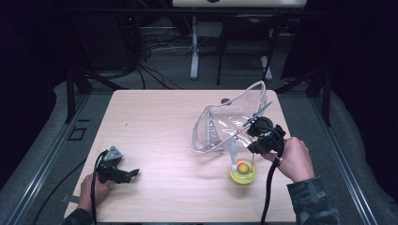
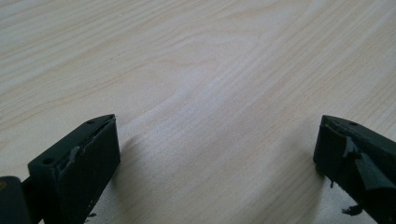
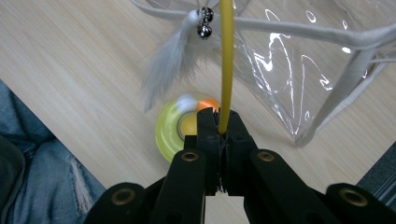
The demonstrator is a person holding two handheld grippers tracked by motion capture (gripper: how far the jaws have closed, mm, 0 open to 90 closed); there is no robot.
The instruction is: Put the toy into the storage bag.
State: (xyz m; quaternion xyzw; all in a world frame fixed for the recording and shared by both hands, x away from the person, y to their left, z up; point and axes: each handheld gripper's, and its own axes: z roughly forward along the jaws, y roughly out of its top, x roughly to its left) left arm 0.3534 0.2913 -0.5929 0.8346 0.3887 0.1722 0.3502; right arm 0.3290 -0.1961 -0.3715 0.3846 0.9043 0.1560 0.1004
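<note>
Right hand (image 1: 293,159) near the table's (image 1: 155,136) right edge, gripper (image 3: 219,122) angled toward the near side, jaws clamped on a thin yellow rod (image 3: 226,60) (a cat-teaser wand: white feather (image 3: 166,63) and small bells (image 3: 204,23) at its end). Below it, near the front right corner, a yellow-green dish (image 1: 243,174) holds an orange ball (image 1: 242,167). Clear zip pouch (image 1: 225,124) stands just behind, mouth open. Left gripper (image 1: 123,173) rests low at the front left corner, jaws spread wide over bare wood.
</note>
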